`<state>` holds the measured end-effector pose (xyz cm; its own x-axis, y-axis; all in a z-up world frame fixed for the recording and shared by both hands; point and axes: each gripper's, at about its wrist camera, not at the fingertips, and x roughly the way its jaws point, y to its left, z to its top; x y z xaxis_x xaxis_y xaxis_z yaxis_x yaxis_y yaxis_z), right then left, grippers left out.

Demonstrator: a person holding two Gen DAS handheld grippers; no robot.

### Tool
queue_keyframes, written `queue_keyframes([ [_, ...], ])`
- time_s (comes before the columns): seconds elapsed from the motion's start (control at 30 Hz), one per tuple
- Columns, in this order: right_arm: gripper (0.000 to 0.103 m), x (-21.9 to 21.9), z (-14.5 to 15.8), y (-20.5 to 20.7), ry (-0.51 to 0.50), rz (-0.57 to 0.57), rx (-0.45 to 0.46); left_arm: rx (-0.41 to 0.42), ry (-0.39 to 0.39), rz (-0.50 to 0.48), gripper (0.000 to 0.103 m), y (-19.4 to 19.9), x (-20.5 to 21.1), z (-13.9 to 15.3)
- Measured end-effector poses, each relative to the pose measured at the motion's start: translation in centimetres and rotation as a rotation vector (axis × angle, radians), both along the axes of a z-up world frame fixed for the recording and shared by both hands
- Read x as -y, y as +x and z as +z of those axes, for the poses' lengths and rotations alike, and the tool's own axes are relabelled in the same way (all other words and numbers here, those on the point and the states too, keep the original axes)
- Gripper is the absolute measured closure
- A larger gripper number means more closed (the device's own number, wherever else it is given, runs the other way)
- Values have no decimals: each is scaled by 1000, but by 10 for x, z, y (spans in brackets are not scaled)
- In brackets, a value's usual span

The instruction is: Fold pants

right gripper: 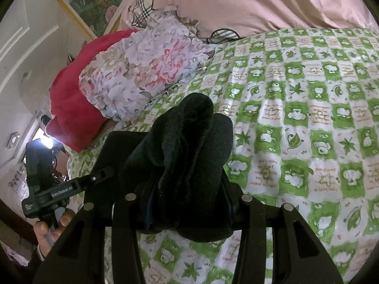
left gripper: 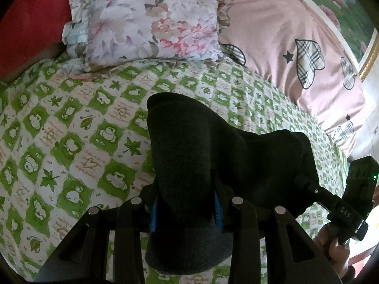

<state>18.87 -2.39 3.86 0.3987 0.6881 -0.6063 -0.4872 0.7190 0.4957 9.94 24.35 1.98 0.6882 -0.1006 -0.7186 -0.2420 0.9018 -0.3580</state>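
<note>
Two hand-held grippers engaged, one per hand, both clenched on the same dark pants [left gripper: 213, 146]. Left hand-held gripper [left gripper: 187, 210]: thick bunch of dark knit cloth clamped between the blue-lined fingers [left gripper: 153, 215], cloth spilling forward over the jaws and hanging below them. Right hand-held gripper [right gripper: 189, 203]: similar bunch pinched, several layers of cloth standing up in folds ahead of the jaws. Each gripper visible from the other's camera, close alongside, cloth spanning between them.

Pants carried in the air above the bed [left gripper: 71, 123], over the green-and-white checked sheet; no part clearly resting flat on it in either view. Floral pillow [left gripper: 146, 23], pink duvet with plaid hearts [left gripper: 284, 42] and red blanket [left gripper: 28, 23] lying toward the head of the bed, well apart from the work.

Progress, judged: layered, doubled look of the cloth in both grips suggests at least one fold made, pants gathered into a thick bundle. Exact number of folds not readable; legs and waistband not distinguishable. Not yet done: setting the bundle down on the sheet, smoothing or squaring the layers, release of both grips. Possibly one further fold left, cannot tell. Estimate: mid to late stage, nothing laid down as finished.
</note>
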Motion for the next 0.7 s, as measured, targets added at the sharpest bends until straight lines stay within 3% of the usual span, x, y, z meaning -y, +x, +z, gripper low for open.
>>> queue_keyframes([
  [0.23, 54, -1, -10, 5, -18, -6, -15, -30, 8, -3, 64, 3, 1, -13],
  [0.5, 41, 4, -23, 11, -34, -19, -28, -51, 18, -5, 49, 4, 2, -24],
  [0.6, 39, 7, -25, 11, -44, -24, -18, -54, 43, 6, 31, 4, 3, -24],
  [0.7, 36, 8, -23, 10, -40, -16, -15, -54, 42, 10, 30, 1, 2, -24],
])
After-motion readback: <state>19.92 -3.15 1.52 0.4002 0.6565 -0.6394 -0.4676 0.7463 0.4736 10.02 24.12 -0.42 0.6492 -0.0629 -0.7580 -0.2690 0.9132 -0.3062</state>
